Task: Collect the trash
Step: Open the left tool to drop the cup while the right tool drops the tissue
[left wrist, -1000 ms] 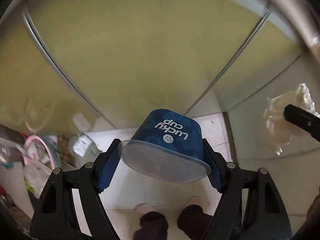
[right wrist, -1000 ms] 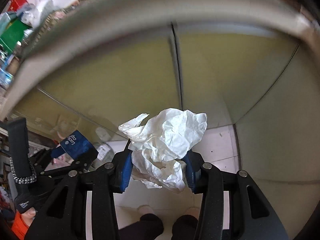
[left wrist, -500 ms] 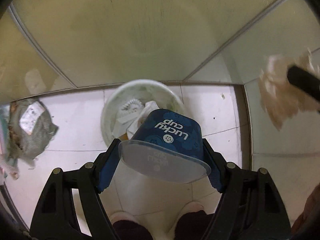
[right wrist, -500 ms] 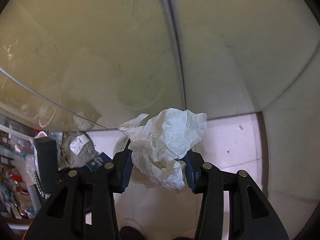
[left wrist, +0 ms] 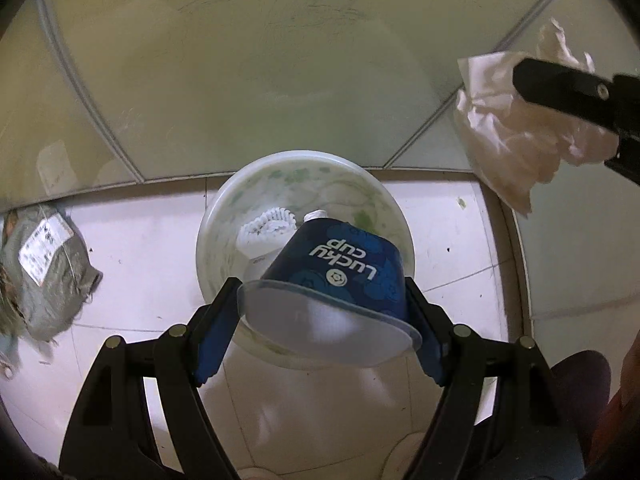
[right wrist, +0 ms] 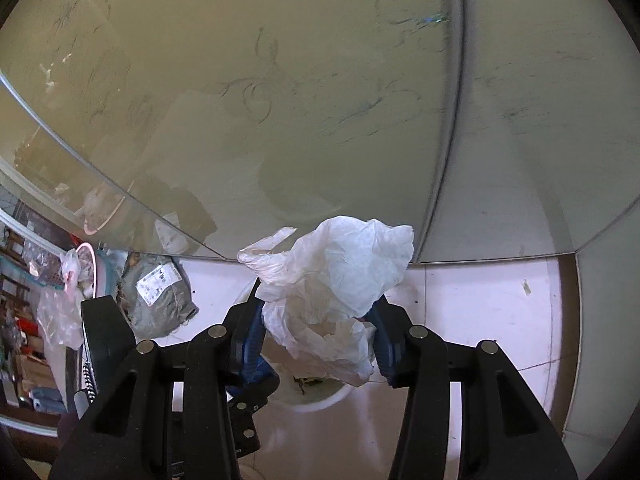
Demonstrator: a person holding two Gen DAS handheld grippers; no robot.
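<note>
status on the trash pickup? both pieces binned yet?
Not yet. Done: both pieces are picked up and brought over the white bin, which already holds some white scraps. In hand: the left gripper clamps the blue Lucky cup; the right gripper holds the crumpled paper, its jaws just easing open. Left: drop both in. A grey parcel lies beside the bin.

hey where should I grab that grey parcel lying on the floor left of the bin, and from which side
Take the grey parcel across its bunched, crumpled end nearest the bin, coming straight down from above. It lies flat on the tiles, soft and wrinkled, so the gathered fabric should pinch easily between jaws. The flat labelled face probably offers nothing to close on.
</note>
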